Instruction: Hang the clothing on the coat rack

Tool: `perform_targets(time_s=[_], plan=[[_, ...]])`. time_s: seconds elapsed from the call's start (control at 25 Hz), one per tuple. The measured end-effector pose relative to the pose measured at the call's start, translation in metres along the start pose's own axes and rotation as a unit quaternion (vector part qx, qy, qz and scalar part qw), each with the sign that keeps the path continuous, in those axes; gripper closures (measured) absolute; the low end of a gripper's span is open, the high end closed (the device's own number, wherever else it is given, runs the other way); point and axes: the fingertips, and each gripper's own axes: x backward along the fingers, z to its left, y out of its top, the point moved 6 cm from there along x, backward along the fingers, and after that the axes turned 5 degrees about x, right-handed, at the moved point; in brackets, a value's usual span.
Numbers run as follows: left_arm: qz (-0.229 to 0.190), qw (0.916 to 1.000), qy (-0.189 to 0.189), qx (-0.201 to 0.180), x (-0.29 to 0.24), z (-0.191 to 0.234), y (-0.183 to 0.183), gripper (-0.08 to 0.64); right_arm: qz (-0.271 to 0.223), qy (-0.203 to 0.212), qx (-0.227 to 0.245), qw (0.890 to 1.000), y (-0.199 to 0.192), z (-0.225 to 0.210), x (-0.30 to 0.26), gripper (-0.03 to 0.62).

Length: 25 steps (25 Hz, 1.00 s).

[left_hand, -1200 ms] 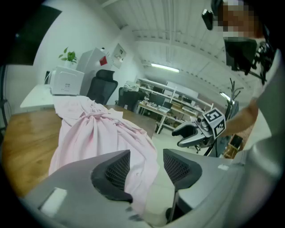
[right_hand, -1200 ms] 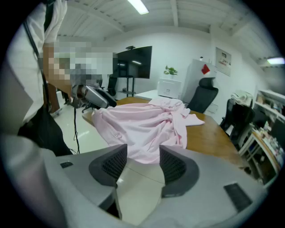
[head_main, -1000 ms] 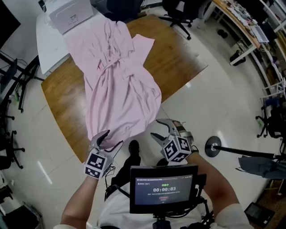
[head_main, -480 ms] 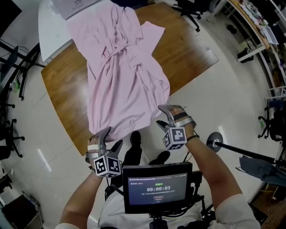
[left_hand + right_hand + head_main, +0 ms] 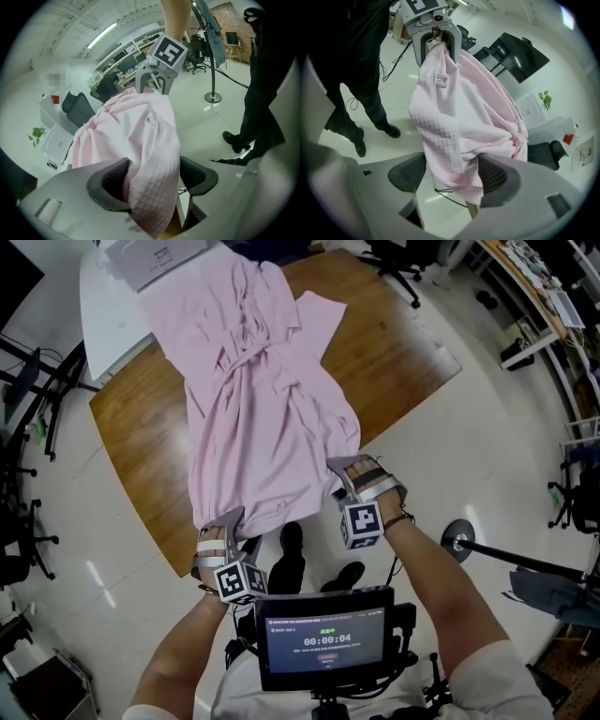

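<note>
While the robe (image 5: 262, 399) lies lengthwise on the wooden tabletop (image 5: 403, 343), its near hem hangs over the edge closest to the person, and both claws are at that hem. The left claw (image 5: 228, 526) has the hem's left corner between its jaws. In the left gripper view the waffle cloth (image 5: 147, 140) leans on one pad and stands clear of the other, so nothing is clamped. The jaws have just been closing a little and are wide apart. The right claw (image 5: 339, 479) is the same at the right corner: a fold of cloth (image 5: 459, 126) rests against one pad, with a gap to the other. Its jaws have also just been closing slightly and are wide apart. Each gripper view shows the other claw across the draped hem.

Under the hem the tabletop's edge and the person's shoes (image 5: 292, 535) sit between the claws, and a chest-mounted screen (image 5: 323, 638) covers the space just below them. A white box (image 5: 155, 259) rests at the robe's far end. An office chair (image 5: 394, 263) stands beyond the far edge. The rack (image 5: 457, 542) stands well apart on the floor (image 5: 469, 427) to the person's right, with open tile between it and the tabletop.

Counted: one robe, two claws, one tabletop, one box, two shoes, one screen, one rack.
</note>
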Motion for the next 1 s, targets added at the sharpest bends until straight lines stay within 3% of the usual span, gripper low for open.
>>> perform_targets(time_s=[0.16, 0.28, 0.32, 0.44, 0.52, 0.64, 0.96, 1.0], plan=[[0.022, 0.9997, 0.008, -0.012, -0.011, 0.002, -0.009, 0.22, 0.004, 0.007, 0.01, 1.0, 0.003, -0.005, -0.003, 0.278], [0.018, 0.9995, 0.011, -0.022, -0.011, 0.003, -0.01, 0.224, 0.009, -0.008, 0.003, 1.0, 0.002, -0.015, 0.002, 0.429], [0.016, 0.9996, 0.011, -0.018, -0.01, 0.003, -0.01, 0.23, 0.008, -0.009, -0.004, 1.0, 0.001, -0.017, 0.003, 0.45], [0.004, 0.9999, 0.002, 0.016, -0.007, 0.004, -0.011, 0.25, 0.001, -0.008, -0.039, 0.999, 0.0, -0.018, 0.008, 0.496], [-0.005, 0.9987, -0.008, 0.05, -0.005, 0.005, -0.011, 0.275, -0.008, -0.02, -0.083, 0.996, -0.003, -0.022, 0.02, 0.584], [-0.017, 0.9966, -0.023, 0.078, 0.002, 0.007, -0.01, 0.313, -0.018, -0.045, -0.139, 0.989, -0.008, -0.035, 0.039, 0.584], [-0.057, 0.9909, -0.039, 0.116, 0.017, 0.012, -0.003, 0.436, -0.049, -0.089, -0.199, 0.975, -0.008, -0.066, 0.071, 0.584], [-0.069, 0.9888, -0.03, 0.129, 0.022, 0.017, -0.001, 0.541, -0.055, -0.093, -0.208, 0.972, -0.007, -0.069, 0.075, 0.584]])
